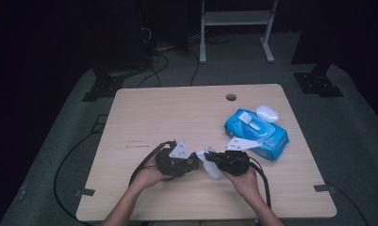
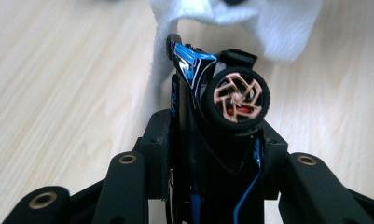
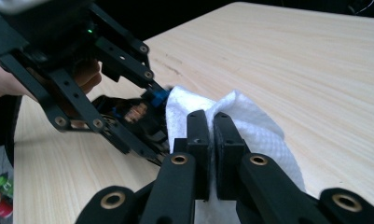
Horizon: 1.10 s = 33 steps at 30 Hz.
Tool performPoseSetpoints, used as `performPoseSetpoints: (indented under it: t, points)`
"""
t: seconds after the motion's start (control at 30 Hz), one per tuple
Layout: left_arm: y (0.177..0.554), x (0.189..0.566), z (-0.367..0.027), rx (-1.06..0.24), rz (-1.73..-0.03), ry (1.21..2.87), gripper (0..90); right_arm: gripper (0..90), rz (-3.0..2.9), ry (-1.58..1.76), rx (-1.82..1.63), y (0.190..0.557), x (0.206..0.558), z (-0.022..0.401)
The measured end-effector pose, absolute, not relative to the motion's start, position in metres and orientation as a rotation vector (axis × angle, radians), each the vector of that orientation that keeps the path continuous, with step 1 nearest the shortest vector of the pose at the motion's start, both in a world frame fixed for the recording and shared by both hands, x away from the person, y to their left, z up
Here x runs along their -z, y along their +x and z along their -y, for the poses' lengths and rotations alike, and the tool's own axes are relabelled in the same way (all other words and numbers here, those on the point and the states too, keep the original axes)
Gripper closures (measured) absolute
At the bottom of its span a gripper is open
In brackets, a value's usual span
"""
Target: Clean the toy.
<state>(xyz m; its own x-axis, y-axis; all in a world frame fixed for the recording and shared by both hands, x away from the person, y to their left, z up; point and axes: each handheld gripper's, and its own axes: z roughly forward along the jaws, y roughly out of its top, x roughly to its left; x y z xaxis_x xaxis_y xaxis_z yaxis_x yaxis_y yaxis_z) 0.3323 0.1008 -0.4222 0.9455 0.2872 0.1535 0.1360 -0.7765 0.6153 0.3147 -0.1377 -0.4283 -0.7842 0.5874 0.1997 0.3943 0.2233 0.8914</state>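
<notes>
My left gripper [image 1: 192,163] [image 2: 217,140] is shut on a small black toy car [image 2: 222,93] with blue stripes and a copper-spoked wheel. The car's front end pokes out past the jaws. My right gripper [image 1: 215,159] [image 3: 211,126] is shut on a white wipe [image 3: 254,126] [image 1: 211,167], its two pads pinching a fold of the cloth. The wipe [image 2: 250,18] rests against the front of the car. In the right gripper view the left gripper [image 3: 105,88] comes in from the left with the car [image 3: 133,114] touching the cloth. Both grippers meet near the table's front middle.
A blue pack of wet wipes [image 1: 256,133] lies at the right of the wooden table [image 1: 177,113], with a small white case [image 1: 267,113] behind it. A cable hole [image 1: 231,97] sits near the far edge. A white stand [image 1: 236,28] is on the floor beyond.
</notes>
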Motion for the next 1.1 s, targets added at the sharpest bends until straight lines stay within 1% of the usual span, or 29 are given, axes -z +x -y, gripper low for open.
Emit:
performPoseSetpoints:
  t: [0.03,0.1,0.2,0.4,0.5,0.6,0.7,0.83,0.9,1.1]
  points:
    - [0.332,0.424,-0.099,-0.329,-0.294,2.494,57.2,86.2,-2.319,0.940,-1.589,0.314,0.429,0.136]
    - [0.332,0.429,-0.096,-0.307,-0.293,2.540,57.1,86.2,-2.329,0.939,-1.585,0.315,0.431,0.134]
    - [0.334,0.433,-0.096,-0.280,-0.304,2.564,57.1,86.2,-2.331,0.941,-1.587,0.315,0.432,0.134]
    - [0.338,0.434,-0.101,-0.222,-0.335,2.541,56.0,86.2,-2.345,0.965,-1.604,0.317,0.435,0.135]
    - [0.337,0.431,-0.107,-0.208,-0.366,2.490,48.4,86.1,-2.353,0.962,-1.610,0.317,0.435,0.133]
    - [0.336,0.426,-0.117,-0.199,-0.367,2.446,48.3,86.1,-2.360,0.950,-1.617,0.317,0.434,0.129]
    - [0.335,0.423,-0.132,-0.161,-0.389,2.365,48.3,86.1,-2.369,0.937,-1.625,0.317,0.433,0.125]
    - [0.331,0.417,-0.154,-0.163,-0.392,2.271,47.3,85.9,-2.379,0.925,-1.635,0.319,0.431,0.119]
    - [0.330,0.415,-0.166,-0.132,-0.415,2.212,47.2,86.0,-2.389,0.915,-1.644,0.319,0.429,0.114]
    - [0.330,0.423,-0.189,-0.124,-0.516,2.164,47.4,86.0,-2.442,0.857,-1.631,0.321,0.426,0.095]
